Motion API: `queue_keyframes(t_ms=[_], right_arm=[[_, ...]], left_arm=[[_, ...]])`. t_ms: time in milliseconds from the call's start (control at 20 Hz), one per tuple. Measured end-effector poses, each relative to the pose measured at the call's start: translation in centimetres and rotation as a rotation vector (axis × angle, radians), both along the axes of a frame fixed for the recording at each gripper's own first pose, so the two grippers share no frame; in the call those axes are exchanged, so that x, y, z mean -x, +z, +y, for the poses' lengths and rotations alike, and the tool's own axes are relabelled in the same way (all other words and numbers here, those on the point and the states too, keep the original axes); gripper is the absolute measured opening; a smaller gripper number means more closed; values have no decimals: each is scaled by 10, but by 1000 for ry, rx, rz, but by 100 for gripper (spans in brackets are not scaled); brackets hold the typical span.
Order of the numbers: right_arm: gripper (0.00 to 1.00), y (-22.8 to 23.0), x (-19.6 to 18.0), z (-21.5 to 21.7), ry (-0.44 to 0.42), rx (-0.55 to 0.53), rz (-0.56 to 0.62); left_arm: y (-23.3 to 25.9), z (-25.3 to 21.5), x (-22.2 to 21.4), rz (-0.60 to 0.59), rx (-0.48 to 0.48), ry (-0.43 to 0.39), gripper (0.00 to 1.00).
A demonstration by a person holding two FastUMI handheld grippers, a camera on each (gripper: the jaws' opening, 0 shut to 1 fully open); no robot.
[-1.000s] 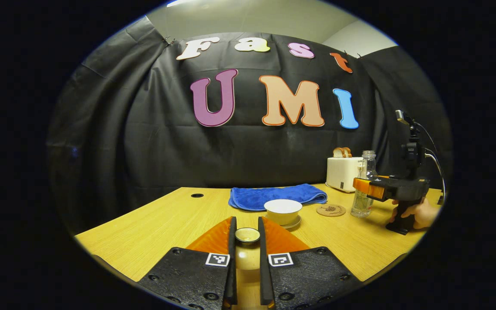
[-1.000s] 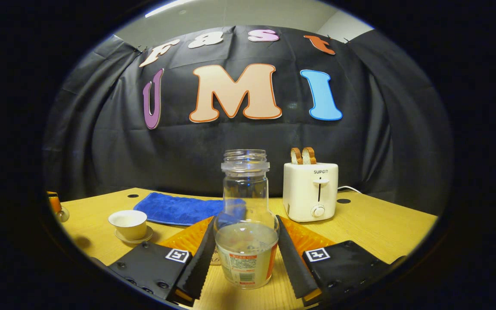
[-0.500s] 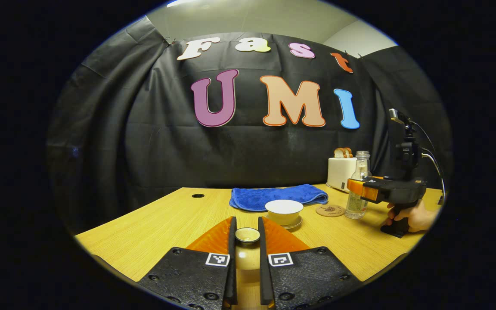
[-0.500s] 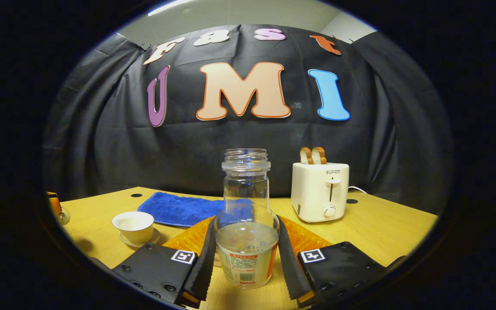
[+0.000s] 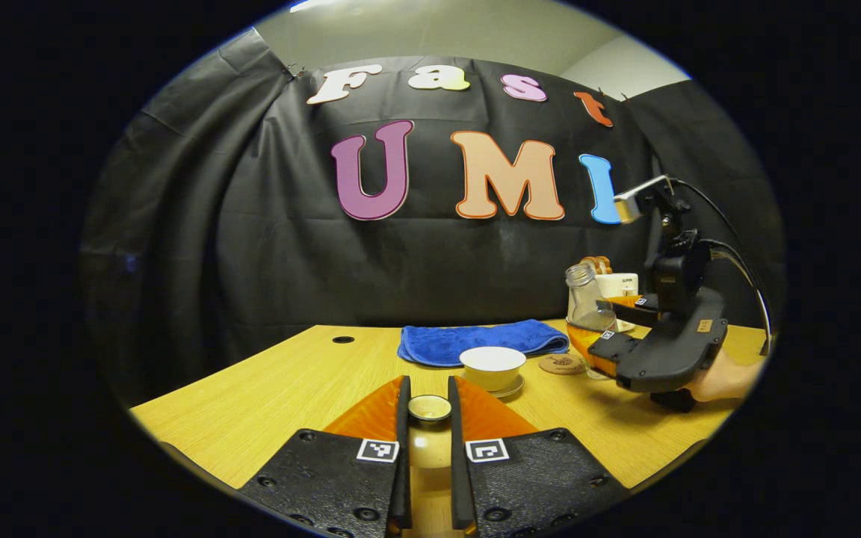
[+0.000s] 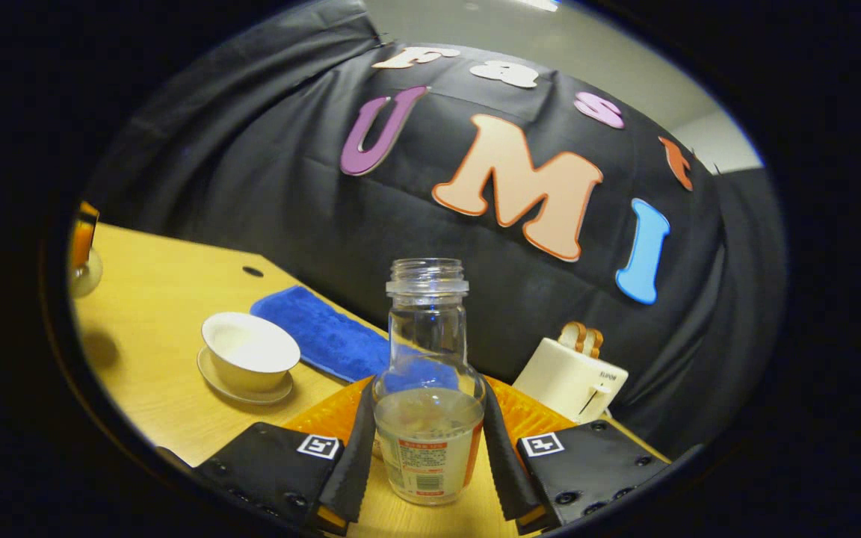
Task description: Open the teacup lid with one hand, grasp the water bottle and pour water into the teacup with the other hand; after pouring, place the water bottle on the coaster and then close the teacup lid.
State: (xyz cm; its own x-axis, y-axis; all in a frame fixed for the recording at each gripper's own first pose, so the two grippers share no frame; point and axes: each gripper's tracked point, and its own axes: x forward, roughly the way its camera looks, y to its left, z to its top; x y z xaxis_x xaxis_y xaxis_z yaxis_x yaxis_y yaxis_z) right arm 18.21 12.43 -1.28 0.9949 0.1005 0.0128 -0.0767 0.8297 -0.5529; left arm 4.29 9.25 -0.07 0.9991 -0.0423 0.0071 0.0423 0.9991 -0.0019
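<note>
My left gripper (image 5: 428,409) is shut on the small round teacup lid (image 5: 430,407), held above the table's near side. Beyond it the uncovered white teacup (image 5: 492,364) stands on its saucer. Right of the cup, my right gripper (image 5: 601,351), held by a hand, grips the clear water bottle (image 5: 585,302), which leans left toward the cup. In the right gripper view the bottle (image 6: 427,388) sits between the shut fingers (image 6: 427,448), water in its lower part, with the teacup (image 6: 250,351) at lower left. The round cork coaster (image 5: 561,364) lies between cup and bottle.
A folded blue towel (image 5: 483,340) lies behind the teacup. A white toaster (image 6: 571,377) with bread slices stands at the back right. The wooden table (image 5: 266,396) has a cable hole (image 5: 342,339) at the far left.
The right gripper lifted the bottle off the table, carried it left toward the teacup and tilted it. The left gripper with the lid stayed still.
</note>
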Motion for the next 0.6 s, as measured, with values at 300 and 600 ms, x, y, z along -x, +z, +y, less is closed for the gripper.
queue_keyframes(t_ms=[300, 600], right_arm=[[72, -24, 2, 34, 57, 416, 8], [72, -35, -1, 39, 74, 633, 21]], left_arm=[[0, 0, 0, 0, 0, -2, 18], [0, 0, 1, 0, 1, -3, 18]])
